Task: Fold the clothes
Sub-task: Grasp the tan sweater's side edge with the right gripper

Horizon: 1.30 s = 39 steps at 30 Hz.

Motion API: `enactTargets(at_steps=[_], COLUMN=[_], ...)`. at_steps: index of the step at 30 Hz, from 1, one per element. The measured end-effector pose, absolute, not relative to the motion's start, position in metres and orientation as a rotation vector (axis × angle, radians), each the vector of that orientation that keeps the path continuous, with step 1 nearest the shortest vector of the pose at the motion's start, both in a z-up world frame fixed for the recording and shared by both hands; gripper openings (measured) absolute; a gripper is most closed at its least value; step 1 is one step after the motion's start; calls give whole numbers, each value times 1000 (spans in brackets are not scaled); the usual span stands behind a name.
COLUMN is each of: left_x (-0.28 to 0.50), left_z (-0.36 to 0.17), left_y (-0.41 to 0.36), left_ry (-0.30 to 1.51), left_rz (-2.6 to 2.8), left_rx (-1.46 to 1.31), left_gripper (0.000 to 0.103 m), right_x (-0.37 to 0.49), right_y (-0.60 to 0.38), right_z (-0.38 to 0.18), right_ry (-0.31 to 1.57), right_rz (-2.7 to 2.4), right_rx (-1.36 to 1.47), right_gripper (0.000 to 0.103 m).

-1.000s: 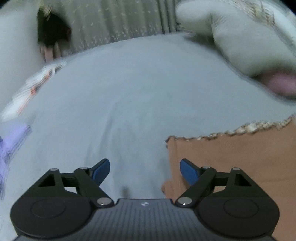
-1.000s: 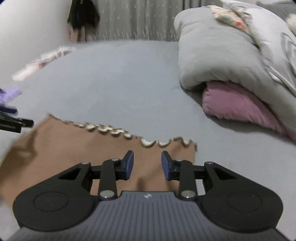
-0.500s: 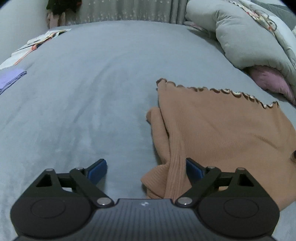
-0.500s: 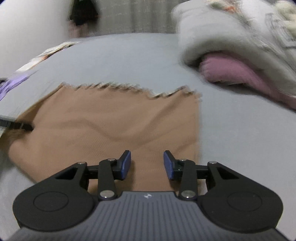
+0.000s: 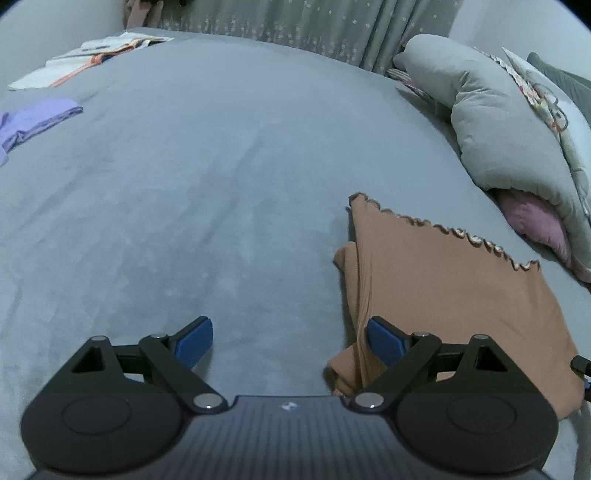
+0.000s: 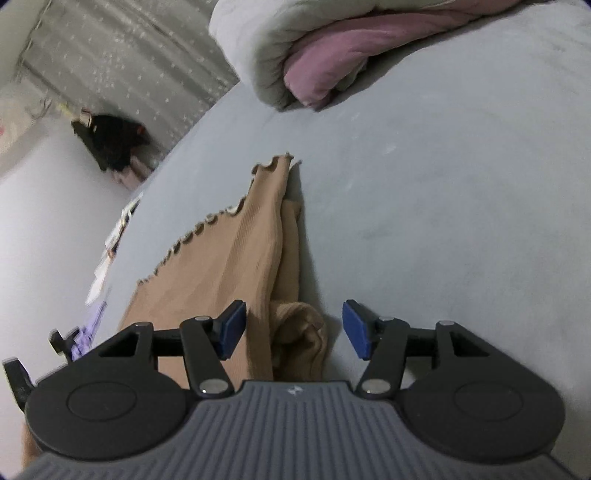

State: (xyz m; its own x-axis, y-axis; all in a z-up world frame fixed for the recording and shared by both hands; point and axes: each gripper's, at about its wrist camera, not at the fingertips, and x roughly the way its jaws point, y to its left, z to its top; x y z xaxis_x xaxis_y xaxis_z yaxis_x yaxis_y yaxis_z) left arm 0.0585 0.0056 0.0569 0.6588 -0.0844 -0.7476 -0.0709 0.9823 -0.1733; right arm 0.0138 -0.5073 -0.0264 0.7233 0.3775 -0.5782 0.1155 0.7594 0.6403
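Observation:
A tan ribbed top (image 5: pixel 450 288) with a frilled hem lies flat on the grey bed, its sleeve bunched along its left edge. My left gripper (image 5: pixel 290 345) hovers low at that edge, open wide; its right pad sits over the sleeve fold and nothing is pinched. In the right wrist view the same tan top (image 6: pixel 240 258) runs away from me, its other sleeve crumpled in a lump. My right gripper (image 6: pixel 293 330) straddles that lump with its jaws opening, and the pads stand apart from the cloth.
A rolled grey duvet (image 5: pixel 509 133) over a pink pillow (image 5: pixel 535 221) lies at the right. A purple garment (image 5: pixel 33 122) and a white one (image 5: pixel 81 55) rest at the far left. Curtains (image 5: pixel 314 26) hang behind the grey bed sheet (image 5: pixel 184 184).
Both grippers came down closer to the tan top's side edges. The right view rolled strongly, so the top now runs lengthwise, and the right jaws spread wider. The left jaws widened slightly.

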Motion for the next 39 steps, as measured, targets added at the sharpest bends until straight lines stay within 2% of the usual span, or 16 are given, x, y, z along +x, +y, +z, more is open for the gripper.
enactTargets(at_steps=[3,9,15,20,26,29,32,39], left_x=[55,55,54,64,69,62,58,74], left_z=[63,41,33,33,26,31,35,22], left_y=[3,32,32,29,26,55,68,18], left_ry=[809,953,985,1034,1010,902,853,955], left_rz=[47,-69,-96,-170,-240,-266,-285,-361], left_rx=[-99,-349,-278,-431,-530,-707,-754,-664], left_gripper=[91,91,91,95,94,94,94,94], right_x=[15,11,9,8,6,6,9,9], right_y=[-518,-517,-513,-513,-515,-520,-517,-519], right_z=[-32,-33,-33,-32,-32,-30,-32,-37], right_ry=[738,774,788,785,776,757,770,761], right_rz=[186,236,258,262,269,270,270,292], right_rx=[823,933,948,979,996,1013,998,1029], right_gripper=[66,68,69,70,70,70,70,71])
